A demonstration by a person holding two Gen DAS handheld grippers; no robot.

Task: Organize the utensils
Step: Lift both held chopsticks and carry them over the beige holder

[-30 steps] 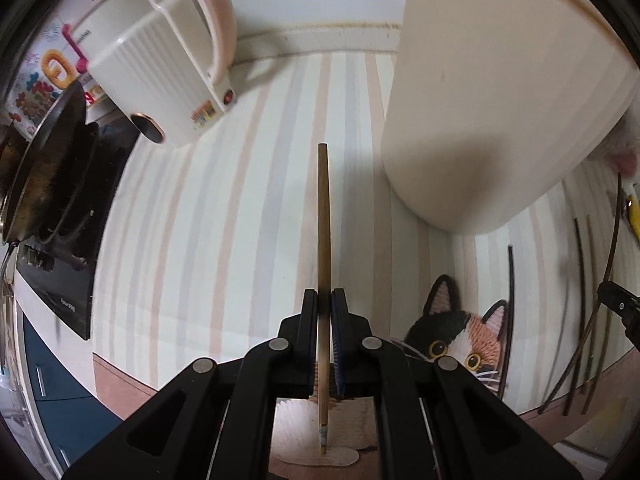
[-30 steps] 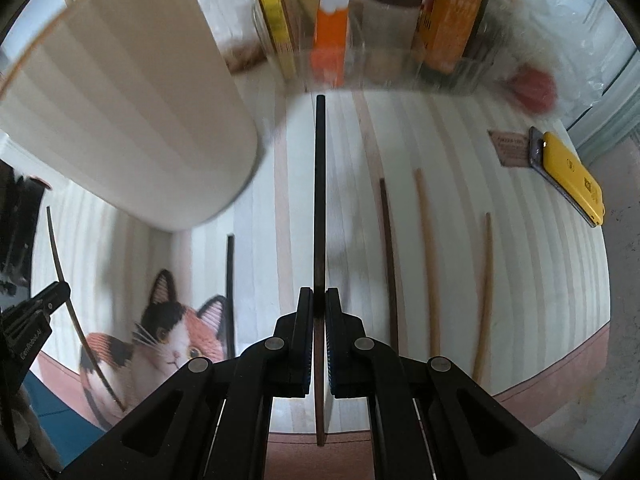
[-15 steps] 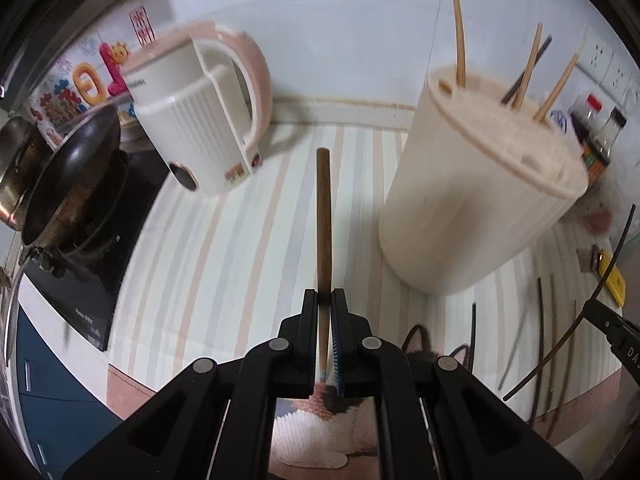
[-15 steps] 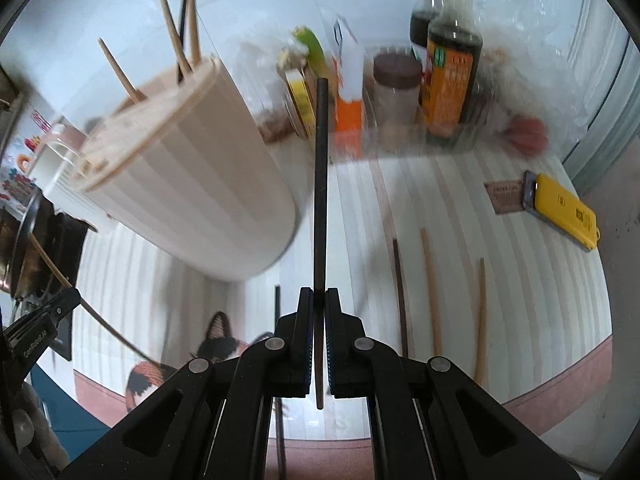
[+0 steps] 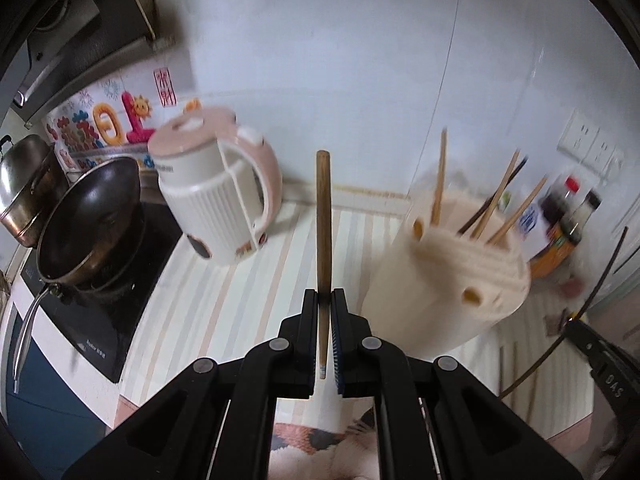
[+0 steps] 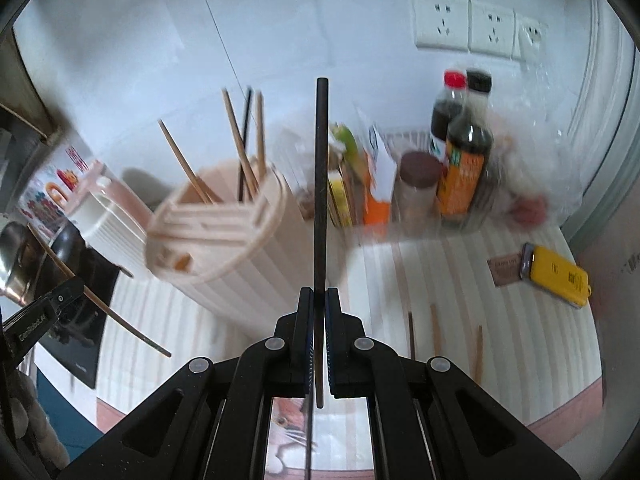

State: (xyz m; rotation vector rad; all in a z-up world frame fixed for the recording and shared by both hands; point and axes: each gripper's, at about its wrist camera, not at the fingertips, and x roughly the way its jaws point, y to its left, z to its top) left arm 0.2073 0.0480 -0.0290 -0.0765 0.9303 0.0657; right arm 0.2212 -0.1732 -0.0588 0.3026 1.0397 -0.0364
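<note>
Wooden chopstick (image 5: 323, 236) sits clamped in the left gripper (image 5: 325, 308); the right gripper (image 6: 319, 304) pinches a black chopstick (image 6: 321, 200), with the blurry, seemingly beige holder (image 6: 224, 236) ahead-left.

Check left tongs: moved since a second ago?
Yes. The left tongs, shut on a brown chopstick, rose: the holder filled the upper view before; now its top and the wall show.
</note>
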